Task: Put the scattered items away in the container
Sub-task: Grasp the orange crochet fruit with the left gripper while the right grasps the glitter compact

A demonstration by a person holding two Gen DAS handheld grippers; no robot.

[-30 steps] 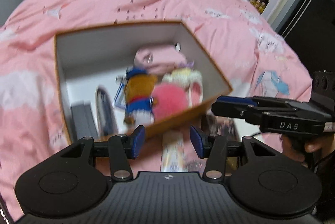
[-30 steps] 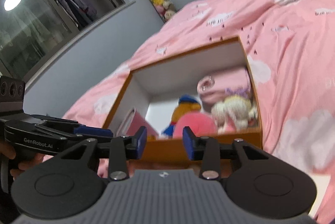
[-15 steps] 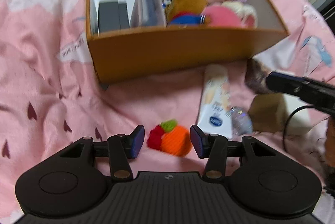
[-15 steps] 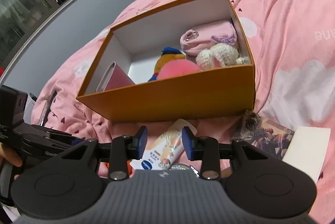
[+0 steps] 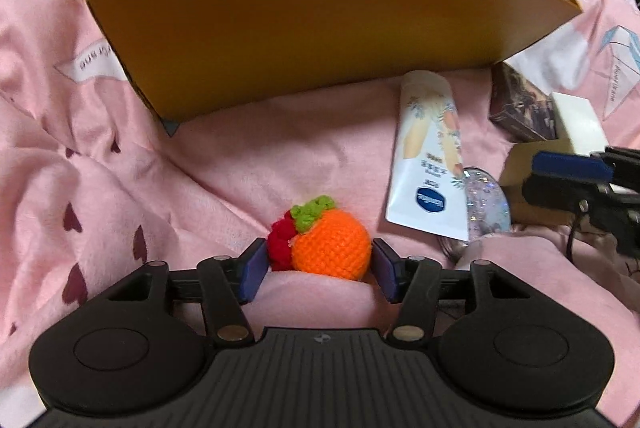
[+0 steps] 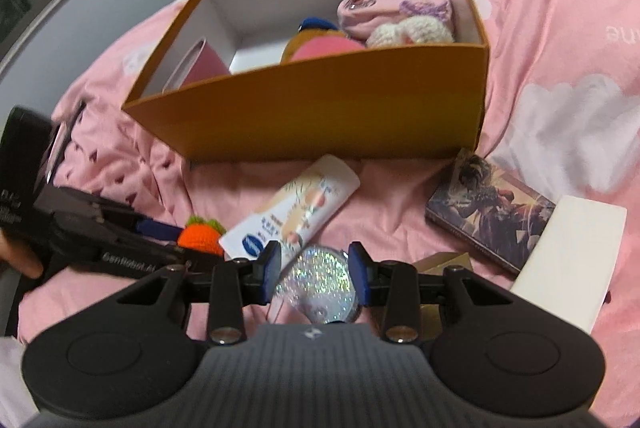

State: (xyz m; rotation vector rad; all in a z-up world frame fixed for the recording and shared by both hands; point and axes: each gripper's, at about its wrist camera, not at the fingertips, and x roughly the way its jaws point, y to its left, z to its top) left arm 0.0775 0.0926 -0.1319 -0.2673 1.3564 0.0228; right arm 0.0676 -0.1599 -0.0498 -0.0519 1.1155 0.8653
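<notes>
Crocheted orange [image 5: 330, 248] lies on the pink bedspread [image 5: 248, 164] in front of the orange box [image 5: 320, 28], and the left gripper [image 5: 320, 268] has its jaws spread to either side of it, not yet closed. The right gripper [image 6: 314, 270] likewise frames the glitter disc [image 6: 318, 282] with jaws spread, just nearer than the cream tube [image 6: 296, 214], which points toward the box's front wall. Right of the tube lie a picture card box [image 6: 488, 212] and a white card [image 6: 572, 252].

Judging from here, the soft orange could roll or squash out sideways if the jaws close off-centre, and the flat disc may slip since it sits partly under the tube's edge.

The right wrist view looks down into the box, showing plush toys and a pink pouch [image 6: 396, 8]; the left wrist view shows mostly the front wall, and the tube overlapping the disc
</notes>
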